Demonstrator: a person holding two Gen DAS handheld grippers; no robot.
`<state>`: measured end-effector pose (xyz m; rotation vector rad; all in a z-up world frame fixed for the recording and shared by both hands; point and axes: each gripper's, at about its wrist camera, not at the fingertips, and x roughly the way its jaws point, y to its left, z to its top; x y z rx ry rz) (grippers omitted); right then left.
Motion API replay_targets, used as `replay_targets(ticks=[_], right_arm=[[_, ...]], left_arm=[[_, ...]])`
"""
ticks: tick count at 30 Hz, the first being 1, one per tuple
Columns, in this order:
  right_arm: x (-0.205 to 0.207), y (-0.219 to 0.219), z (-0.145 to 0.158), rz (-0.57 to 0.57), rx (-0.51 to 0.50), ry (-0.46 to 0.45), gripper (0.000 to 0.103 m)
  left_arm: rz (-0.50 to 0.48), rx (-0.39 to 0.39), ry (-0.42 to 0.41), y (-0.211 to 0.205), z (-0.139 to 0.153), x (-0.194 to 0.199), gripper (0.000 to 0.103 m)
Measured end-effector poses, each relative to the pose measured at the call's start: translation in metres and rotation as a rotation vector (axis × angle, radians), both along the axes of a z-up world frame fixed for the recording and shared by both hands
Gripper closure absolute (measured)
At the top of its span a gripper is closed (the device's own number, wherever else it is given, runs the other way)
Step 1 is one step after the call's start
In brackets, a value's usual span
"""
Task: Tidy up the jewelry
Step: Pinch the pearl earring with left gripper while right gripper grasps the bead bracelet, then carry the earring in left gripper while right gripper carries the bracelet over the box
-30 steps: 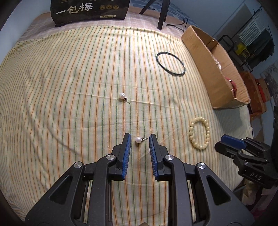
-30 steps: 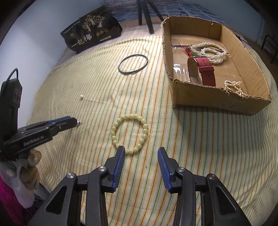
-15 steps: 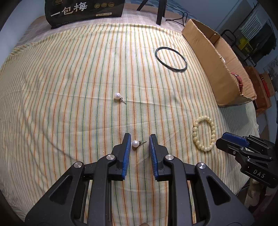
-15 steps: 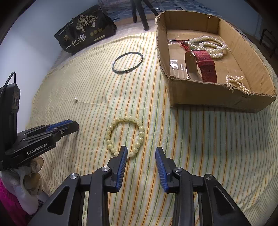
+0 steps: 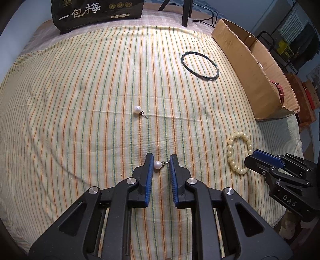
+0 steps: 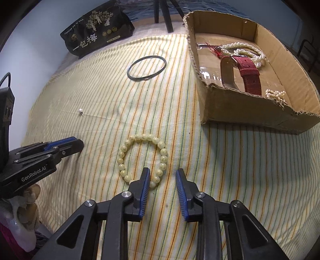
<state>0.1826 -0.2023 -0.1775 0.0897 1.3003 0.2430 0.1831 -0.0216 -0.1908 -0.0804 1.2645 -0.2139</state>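
My left gripper [image 5: 161, 160] is open with a pearl stud earring [image 5: 157, 165] between its fingertips, lying on the striped cloth [image 5: 80, 112]. A second pearl earring [image 5: 138, 110] lies farther ahead. My right gripper [image 6: 162, 176] is open over the near edge of a cream bead bracelet [image 6: 128, 142], which also shows in the left wrist view [image 5: 230, 154]. A dark bangle [image 6: 147, 68] lies beyond. The cardboard box [image 6: 250, 112] at right holds a red watch strap [image 6: 248, 74] and pearl strands [image 6: 244, 49].
A black printed bag [image 6: 96, 36] stands at the far edge of the cloth. Tripod legs [image 6: 162, 14] stand behind it. The left gripper [image 6: 46, 154] shows at the left of the right wrist view, and the right gripper [image 5: 266, 160] at the right of the left wrist view.
My left gripper has moved forward so the near earring sits between its fingertips. My right gripper has moved forward over the bracelet's near beads.
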Motion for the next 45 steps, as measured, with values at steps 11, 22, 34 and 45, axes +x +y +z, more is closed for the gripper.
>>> replay_targets(ticks=[11, 22, 34, 45], right_arm=[[-0.004, 0.006, 0.012, 0.018, 0.048, -0.046, 0.097], [-0.01, 0.014, 0.053, 0.033, 0.118, -0.15, 0.098], [-0.015, -0.013, 0.096, -0.001, 0.151, -0.259, 0.098], [-0.015, -0.054, 0.117, -0.083, 0.19, -0.313, 0.098]], left_arm=[[0.024, -0.035, -0.016, 0.009, 0.014, -0.003, 0.088], [0.043, -0.101, -0.077, 0.012, 0.05, -0.011, 0.088], [0.022, -0.151, -0.127, -0.01, 0.077, -0.009, 0.097], [0.004, -0.195, -0.138, -0.024, 0.088, -0.008, 0.097]])
